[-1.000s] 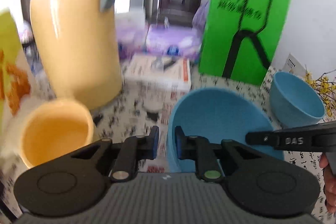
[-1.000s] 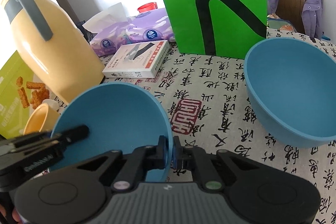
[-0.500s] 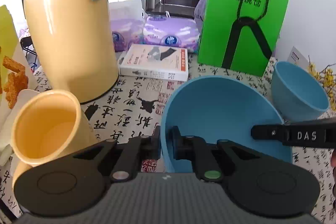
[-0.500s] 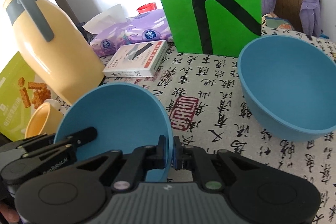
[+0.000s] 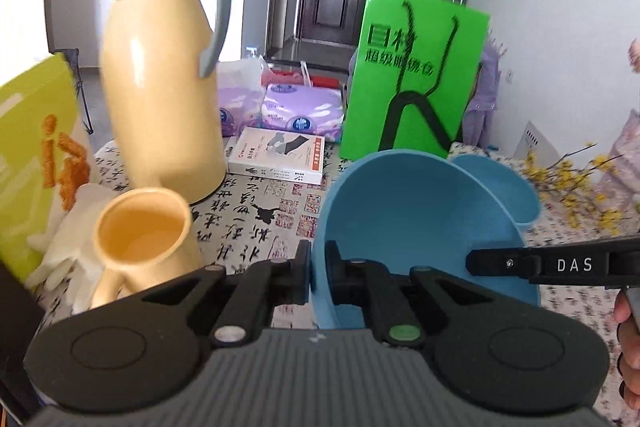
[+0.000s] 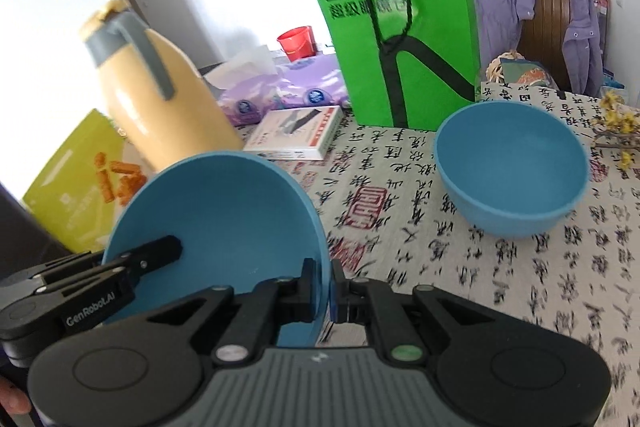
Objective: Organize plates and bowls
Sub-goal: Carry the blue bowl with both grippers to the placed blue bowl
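You have the near blue bowl (image 6: 216, 215) lifted and tilted, down-left of the green bag (image 6: 400, 27), with the second blue bowl (image 6: 512, 179) resting on the cloth just right of the bag's foot. It looks light, rigid and smooth, so the thin rim could slip. Your left gripper (image 5: 318, 267) and right gripper (image 6: 326, 287) each pinch opposite rims; hold there.
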The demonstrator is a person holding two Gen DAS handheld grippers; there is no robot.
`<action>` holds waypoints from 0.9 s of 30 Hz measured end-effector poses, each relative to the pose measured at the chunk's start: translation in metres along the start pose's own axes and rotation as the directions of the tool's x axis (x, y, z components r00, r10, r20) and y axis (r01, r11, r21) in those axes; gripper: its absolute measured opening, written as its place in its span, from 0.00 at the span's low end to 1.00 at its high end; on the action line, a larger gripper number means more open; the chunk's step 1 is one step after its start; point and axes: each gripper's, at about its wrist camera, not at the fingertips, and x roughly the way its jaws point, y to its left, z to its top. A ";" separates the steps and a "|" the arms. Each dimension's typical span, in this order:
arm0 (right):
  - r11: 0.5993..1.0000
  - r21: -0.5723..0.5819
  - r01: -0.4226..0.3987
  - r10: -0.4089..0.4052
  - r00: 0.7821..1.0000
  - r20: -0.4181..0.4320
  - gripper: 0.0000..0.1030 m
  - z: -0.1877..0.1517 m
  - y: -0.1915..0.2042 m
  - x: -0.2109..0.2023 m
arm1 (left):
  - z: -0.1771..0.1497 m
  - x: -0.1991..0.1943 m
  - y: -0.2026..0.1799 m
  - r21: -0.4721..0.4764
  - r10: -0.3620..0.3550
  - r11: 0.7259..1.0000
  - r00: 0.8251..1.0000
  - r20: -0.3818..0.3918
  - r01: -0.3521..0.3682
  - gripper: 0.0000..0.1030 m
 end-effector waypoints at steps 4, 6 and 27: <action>0.999 -0.035 -0.025 0.026 1.000 0.014 0.06 -0.027 0.019 -0.039 | -0.023 -0.054 -0.004 -0.005 0.004 1.000 0.999 0.052 -0.004 0.08; 0.998 -0.055 -0.037 0.037 0.999 0.015 0.06 -0.044 0.029 -0.058 | -0.038 -0.082 -0.005 -0.014 0.014 1.000 0.996 0.092 -0.013 0.08; 0.974 -0.141 -0.176 0.169 0.984 -0.060 0.08 -0.205 0.095 -0.151 | -0.173 -0.244 0.005 -0.162 0.110 0.984 0.968 0.224 -0.074 0.09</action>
